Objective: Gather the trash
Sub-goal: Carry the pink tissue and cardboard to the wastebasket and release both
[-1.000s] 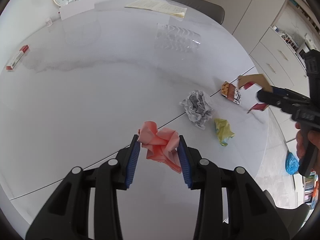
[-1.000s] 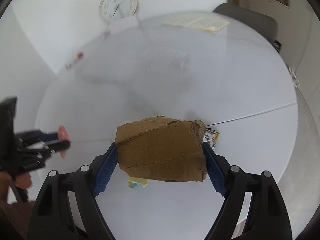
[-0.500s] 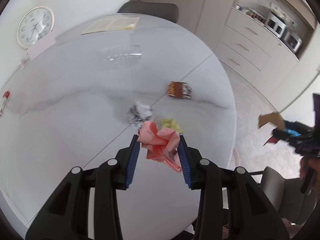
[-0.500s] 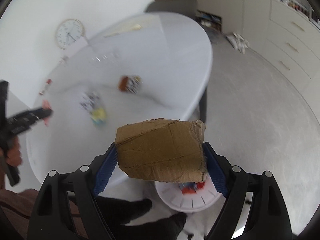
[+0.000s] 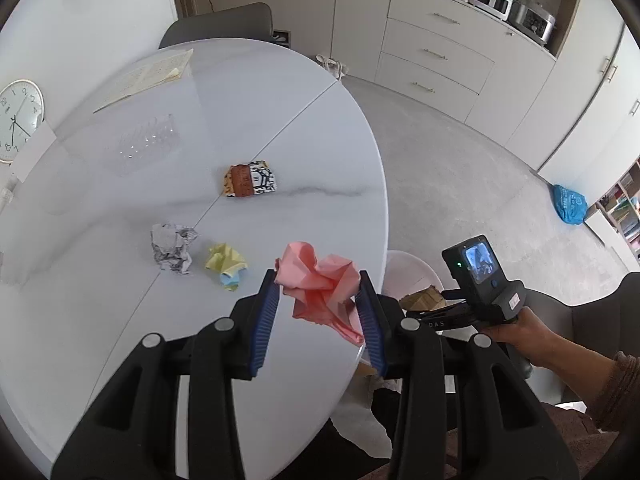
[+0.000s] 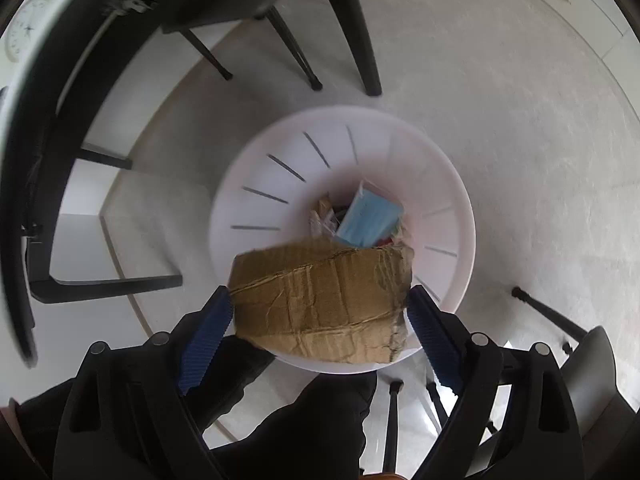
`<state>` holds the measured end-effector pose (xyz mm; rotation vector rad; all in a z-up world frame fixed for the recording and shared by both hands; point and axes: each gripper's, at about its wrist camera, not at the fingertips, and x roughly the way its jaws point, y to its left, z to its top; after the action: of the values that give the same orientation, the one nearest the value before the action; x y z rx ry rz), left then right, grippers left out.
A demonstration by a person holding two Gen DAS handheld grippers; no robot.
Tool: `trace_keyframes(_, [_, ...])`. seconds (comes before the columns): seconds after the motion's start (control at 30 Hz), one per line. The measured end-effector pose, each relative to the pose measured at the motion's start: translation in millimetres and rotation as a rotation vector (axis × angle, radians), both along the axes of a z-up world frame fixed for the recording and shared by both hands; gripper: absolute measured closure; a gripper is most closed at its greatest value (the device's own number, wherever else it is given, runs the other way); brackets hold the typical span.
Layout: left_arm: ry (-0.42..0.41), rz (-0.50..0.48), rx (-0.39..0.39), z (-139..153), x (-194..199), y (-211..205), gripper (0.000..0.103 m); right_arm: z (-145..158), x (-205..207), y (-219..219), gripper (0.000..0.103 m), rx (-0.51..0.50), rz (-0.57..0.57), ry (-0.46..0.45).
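Note:
My left gripper [image 5: 317, 276] is shut on a crumpled pink paper [image 5: 320, 292], held over the round white table [image 5: 120, 320] near its right edge. In the right wrist view my right gripper [image 6: 318, 294] points down over a white slotted bin [image 6: 280, 168] on the floor. A torn brown cardboard piece [image 6: 320, 296] sits between its blue pads, touching both, while the jaws are opening. The bin holds a blue face mask [image 6: 368, 216] and other scraps. The left wrist view shows a hand holding the right gripper beside the table, with the cardboard [image 5: 424, 298] above the bin [image 5: 404, 268].
On the table lie a crumpled newspaper ball [image 5: 172, 246], a yellow and blue wad [image 5: 226, 264], a snack wrapper [image 5: 250, 180], a clear plastic tray [image 5: 146, 144] and papers [image 5: 144, 80]. Dark chair legs [image 6: 296, 52] stand around the bin. A blue bag [image 5: 568, 204] lies on the floor.
My right gripper swung off the table and down over the bin with the cardboard. My left gripper carried the pink paper towards the table's right edge.

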<state>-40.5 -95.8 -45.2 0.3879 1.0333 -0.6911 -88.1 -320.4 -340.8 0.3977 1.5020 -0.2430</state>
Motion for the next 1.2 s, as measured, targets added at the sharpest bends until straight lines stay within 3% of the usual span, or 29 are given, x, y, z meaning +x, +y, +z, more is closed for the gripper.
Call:
trace_keyframes(0.17, [0.025,-0.032,-0.007,-6.8,-19.0,-32.4,0.064,26.1,-15.8,-17.0,0.006,0.017,-0.028,-0.092])
trace_keyframes(0.37, [0.056,-0.09,-0.002,-23.9,-43.4,-76.9,0.064,91.7,-45.3,-42.3,0.006,-0.001,-0.036,-0.214])
trace_keyframes(0.6, [0.132,-0.143,0.064,-82.1,-66.6,-128.6,0.064,167.3,-88.9,-86.6,0.003,-0.038,-0.136,-0.332])
trace_keyframes(0.73, [0.171,-0.162,0.111,-128.9,-71.9,-150.6,0.057,181.0,-102.8,-104.6,0.003,-0.063,-0.147,-0.326])
trace_keyframes(0.83, [0.192,-0.146,0.166,-159.2,-71.7,-162.0,0.034,178.3,-107.5,-114.1,0.003,-0.072,-0.147,-0.3])
trace_keyframes(0.9, [0.204,-0.14,0.173,-171.4,-71.4,-165.9,0.028,174.6,-110.4,-116.8,0.003,-0.067,-0.151,-0.287])
trace_keyframes(0.97, [0.218,-0.131,0.18,-178.5,-71.6,-168.2,0.022,171.5,-111.7,-117.6,0.003,-0.065,-0.152,-0.281])
trace_keyframes(1.2, [0.238,-0.099,0.157,-175.0,-71.3,-161.3,0.017,168.5,-108.0,-113.7,0.003,-0.051,-0.135,-0.279])
